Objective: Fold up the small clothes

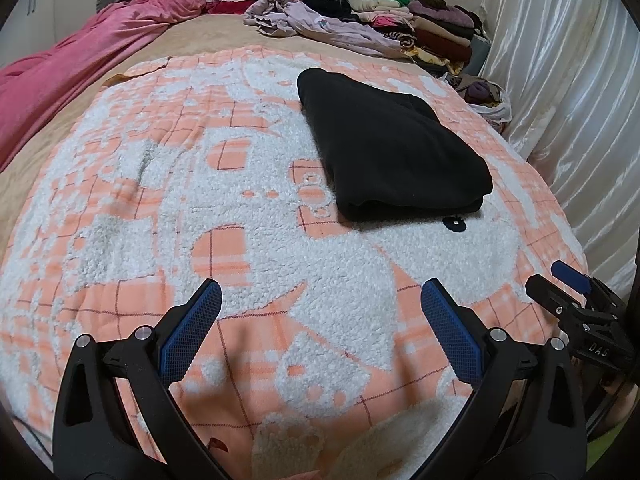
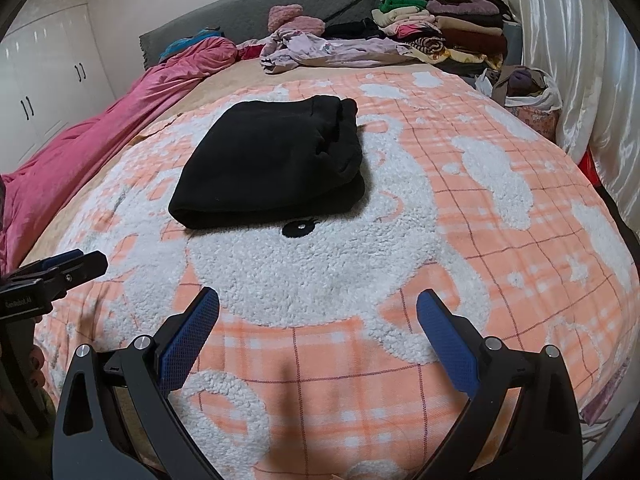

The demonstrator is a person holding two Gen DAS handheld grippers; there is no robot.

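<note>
The pink quilt (image 1: pixel 72 64) lies bunched along the bed's left side; the left tongs (image 1: pixel 320 308) hover released and empty over the orange-and-white blanket (image 1: pixel 160 208); the black garment (image 1: pixel 392 152) sits ahead, already folded into a neat block, so this piece looks done; the right tongs (image 2: pixel 318 312) are also spread, holding nothing; the rumpled lilac clothes (image 1: pixel 320 24) beyond probably remain; nothing blocks the way.

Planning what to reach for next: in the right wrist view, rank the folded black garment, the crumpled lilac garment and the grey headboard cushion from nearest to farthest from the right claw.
1. Folded black garment, ahead, left of centre on the blanket.
2. Crumpled lilac garment, beyond it near the bed's head.
3. Grey headboard cushion, at the very back.
</note>
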